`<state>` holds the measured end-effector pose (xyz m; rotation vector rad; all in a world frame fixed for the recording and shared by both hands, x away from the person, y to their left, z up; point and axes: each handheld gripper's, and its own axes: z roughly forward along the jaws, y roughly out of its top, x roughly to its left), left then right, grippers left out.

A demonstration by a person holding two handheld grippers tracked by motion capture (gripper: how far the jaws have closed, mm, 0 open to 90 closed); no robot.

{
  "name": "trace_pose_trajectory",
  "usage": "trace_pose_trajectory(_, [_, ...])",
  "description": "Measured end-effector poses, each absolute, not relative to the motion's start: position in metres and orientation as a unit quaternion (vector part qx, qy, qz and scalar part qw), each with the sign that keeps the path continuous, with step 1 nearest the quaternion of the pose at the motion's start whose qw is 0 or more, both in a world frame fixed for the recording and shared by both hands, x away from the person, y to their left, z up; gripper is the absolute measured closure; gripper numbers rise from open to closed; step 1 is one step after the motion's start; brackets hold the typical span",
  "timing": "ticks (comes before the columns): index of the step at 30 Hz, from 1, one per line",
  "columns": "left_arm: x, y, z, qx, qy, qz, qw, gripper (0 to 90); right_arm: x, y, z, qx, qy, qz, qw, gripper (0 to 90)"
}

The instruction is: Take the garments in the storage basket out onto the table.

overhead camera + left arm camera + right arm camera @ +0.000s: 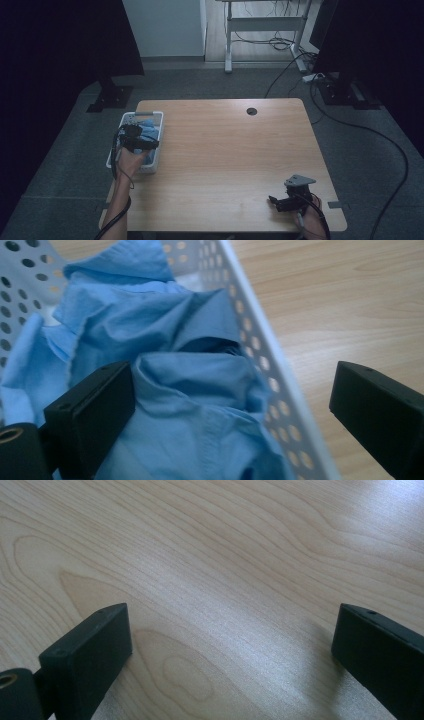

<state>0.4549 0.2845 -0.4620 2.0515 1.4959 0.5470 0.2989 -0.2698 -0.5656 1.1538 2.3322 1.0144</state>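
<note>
A crumpled light-blue cloth (165,365) lies inside a white perforated basket (260,345) at the table's left edge. In the high view the same blue cloth (148,131) shows in the basket (159,120). My left gripper (142,143) hovers right over the basket; in the left gripper view its jaws stand wide apart, one over the cloth, the other beyond the basket's wall, so the left gripper (232,415) is open. My right gripper (280,202) rests low near the front right of the table. It (232,655) is open over bare wood.
The wooden table (225,160) has a round cable hole (251,111) near its far edge. Beyond it stand a white desk frame (265,30), floor cables (390,145) and dark stands at both sides. A cable trails from each gripper along the forearms.
</note>
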Motion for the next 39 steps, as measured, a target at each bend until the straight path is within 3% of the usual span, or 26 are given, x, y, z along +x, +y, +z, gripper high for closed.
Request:
trace_pose_trajectory(15, [0.490,0.307,-0.485,0.752,0.589,0.198,0.221,0.0,0.299,-0.270,-0.566,0.407,0.822,0.358,0.173,2.5])
trace_pose_trajectory(32, [0.528,0.319,-0.525,0.760,0.614,0.121,0.178,0.0,0.299,-0.270,-0.566,0.407,0.822,0.358,0.173,2.5])
trace_pose_trajectory(39, [0.530,0.314,-0.526,0.765,0.607,0.130,0.172,0.0,0.299,-0.270,-0.566,0.407,0.822,0.358,0.174,2.5])
